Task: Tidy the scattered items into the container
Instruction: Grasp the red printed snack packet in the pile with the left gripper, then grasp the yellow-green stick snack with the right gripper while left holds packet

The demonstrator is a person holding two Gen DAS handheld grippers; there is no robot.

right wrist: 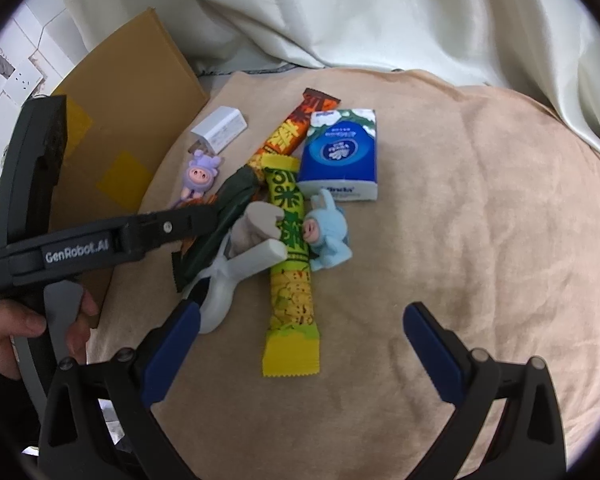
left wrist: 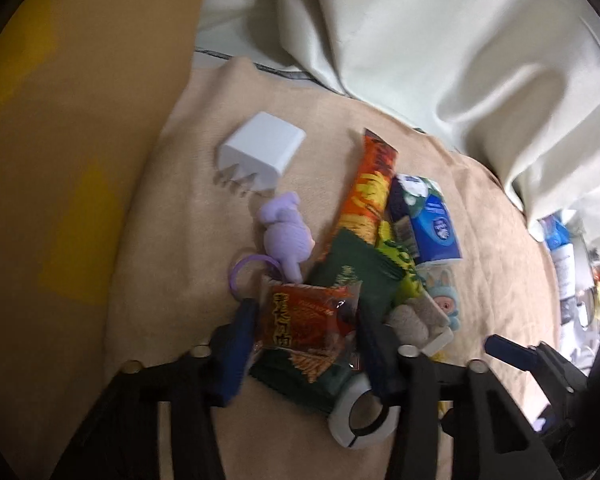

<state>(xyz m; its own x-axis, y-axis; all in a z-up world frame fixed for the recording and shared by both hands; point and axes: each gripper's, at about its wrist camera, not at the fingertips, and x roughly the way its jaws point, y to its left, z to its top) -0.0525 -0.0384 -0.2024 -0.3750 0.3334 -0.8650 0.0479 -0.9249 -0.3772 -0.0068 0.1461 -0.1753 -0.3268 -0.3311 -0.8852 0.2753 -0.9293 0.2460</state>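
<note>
Scattered items lie on a tan cloth (right wrist: 480, 208). My left gripper (left wrist: 306, 332) is shut on a small red snack packet (left wrist: 304, 320), above a dark green packet (left wrist: 352, 268). Beside it lie a purple toy keychain (left wrist: 286, 232), a white charger (left wrist: 262, 152), an orange snack bar (left wrist: 370, 188), a blue tissue pack (left wrist: 432, 224) and a white clip (left wrist: 360, 420). My right gripper (right wrist: 300, 344) is open and empty, over the near end of a yellow-green snack bar (right wrist: 292, 280). A blue bunny toy (right wrist: 328, 236) lies next to that bar. The cardboard box (right wrist: 128, 128) stands at the left.
White curtain fabric (right wrist: 340, 12) hangs behind the cloth. The left gripper's body (right wrist: 80, 248) and the hand holding it cross the left side of the right wrist view. Cluttered items (left wrist: 568, 256) lie off the cloth at far right.
</note>
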